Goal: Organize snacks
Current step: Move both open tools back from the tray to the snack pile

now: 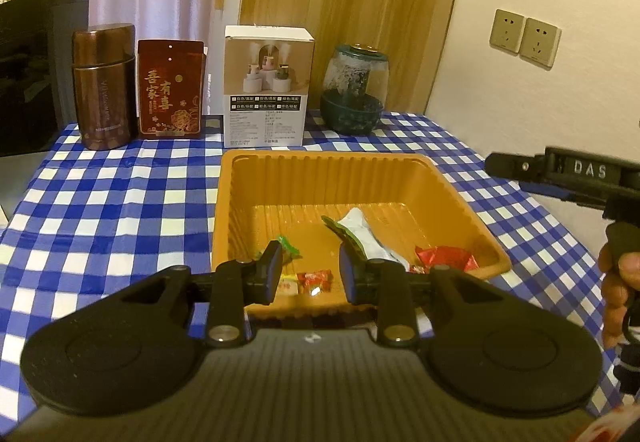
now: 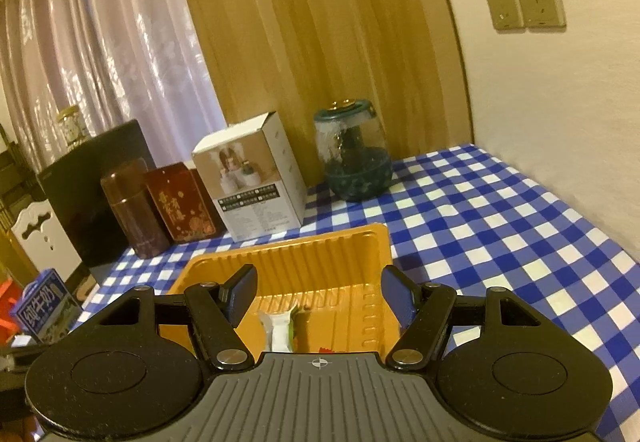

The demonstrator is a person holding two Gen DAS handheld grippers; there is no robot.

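An orange plastic tray (image 1: 256, 193) sits on the blue-checked table and holds several wrapped snacks: a white-and-green packet (image 1: 362, 232), a red wrapper (image 1: 446, 258), a small red candy (image 1: 316, 280) and a green-tipped candy (image 1: 289, 245). My left gripper (image 1: 310, 268) is open and empty, over the tray's near edge. My right gripper (image 2: 318, 292) is open and empty, above the same tray (image 2: 320, 250); the white-and-green packet (image 2: 278, 330) lies below it. The right gripper's side (image 1: 560, 171) shows in the left wrist view.
Along the back stand a brown canister (image 1: 105, 85), a red tin (image 1: 170, 87), a white box (image 1: 266, 85) and a green glass jar (image 1: 354, 89). A black appliance (image 1: 36, 69) is at the left. A blue milk carton (image 2: 44, 306) is off the table's left.
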